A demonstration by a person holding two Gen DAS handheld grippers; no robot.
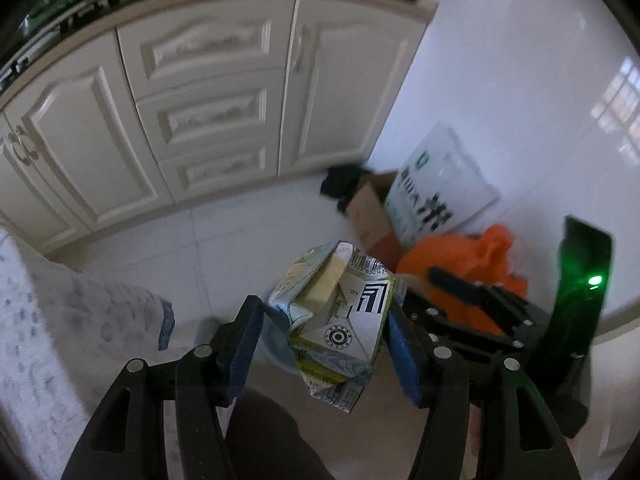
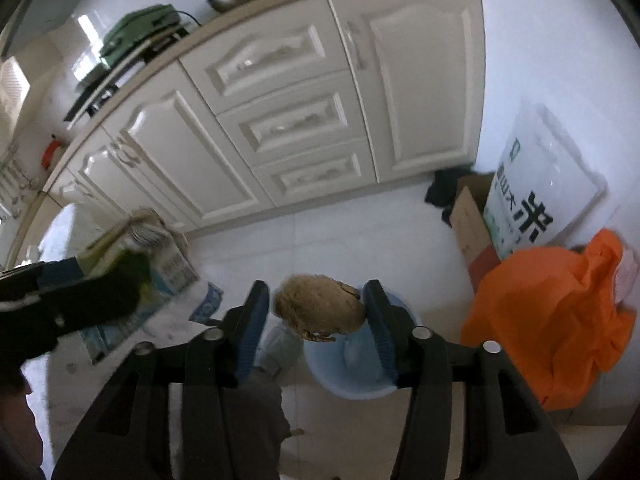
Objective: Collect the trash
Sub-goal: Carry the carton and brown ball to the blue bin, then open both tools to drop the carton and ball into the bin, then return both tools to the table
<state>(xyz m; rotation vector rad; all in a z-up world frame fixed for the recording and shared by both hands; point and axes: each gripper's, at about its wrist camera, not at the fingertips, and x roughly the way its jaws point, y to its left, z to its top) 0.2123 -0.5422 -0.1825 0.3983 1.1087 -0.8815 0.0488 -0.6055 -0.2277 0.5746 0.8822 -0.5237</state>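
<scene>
My left gripper (image 1: 326,328) is shut on a crushed green-and-white drink carton (image 1: 336,320) and holds it above the floor. My right gripper (image 2: 318,312) is shut on a crumpled brown paper ball (image 2: 320,308), held just above a light blue bin (image 2: 352,364) on the floor. In the left wrist view the right gripper (image 1: 472,304) shows as black parts at the right, before an orange bag (image 1: 472,256). In the right wrist view the left gripper (image 2: 48,304) and its carton (image 2: 156,252) show blurred at the left.
Cream kitchen cabinets (image 2: 280,120) run along the back. A white rice sack (image 2: 532,184), a cardboard box (image 2: 472,220) and an orange bag (image 2: 552,320) stand by the wall at the right. A patterned cloth (image 1: 60,320) lies at the left.
</scene>
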